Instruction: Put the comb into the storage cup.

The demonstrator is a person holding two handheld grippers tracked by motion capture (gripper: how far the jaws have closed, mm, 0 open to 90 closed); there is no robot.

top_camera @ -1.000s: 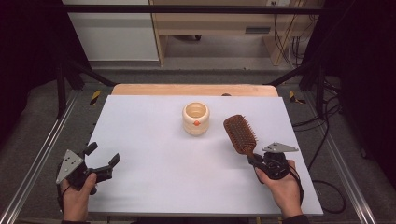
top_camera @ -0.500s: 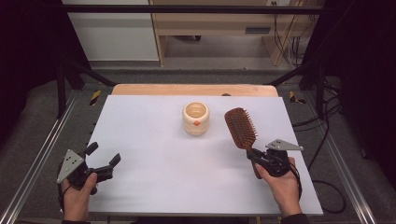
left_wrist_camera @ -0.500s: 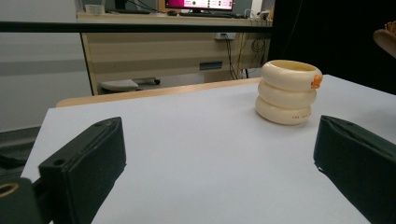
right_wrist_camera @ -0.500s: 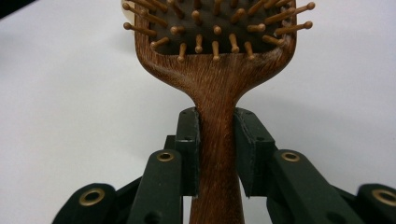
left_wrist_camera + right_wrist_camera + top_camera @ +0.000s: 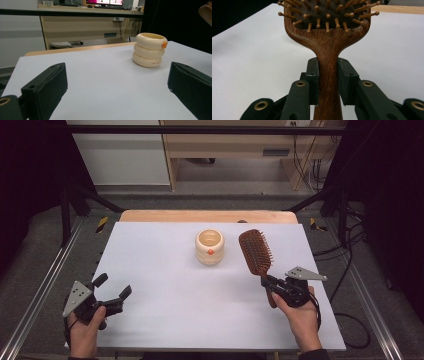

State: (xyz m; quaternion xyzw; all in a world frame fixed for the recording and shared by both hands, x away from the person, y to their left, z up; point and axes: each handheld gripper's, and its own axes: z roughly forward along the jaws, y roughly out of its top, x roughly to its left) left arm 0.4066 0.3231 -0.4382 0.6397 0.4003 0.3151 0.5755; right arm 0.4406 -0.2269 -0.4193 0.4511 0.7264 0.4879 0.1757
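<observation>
Currently we've got the wooden hairbrush clamped by its handle in the right tongs, lifted at 3 o'clock of the cream ringed cup. Left tongs wide, idle. Placement still left.

Both grippers, left and right: black bodies, grey three-cornered top plates, brass-ringed pivot holes, square black fingers, black trailing cable.

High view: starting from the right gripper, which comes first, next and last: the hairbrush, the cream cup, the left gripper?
1. hairbrush: handle clamped in the right gripper, head pointing away.
2. cream cup: table middle, left of the brush head.
3. left gripper: near-left table corner.
</observation>
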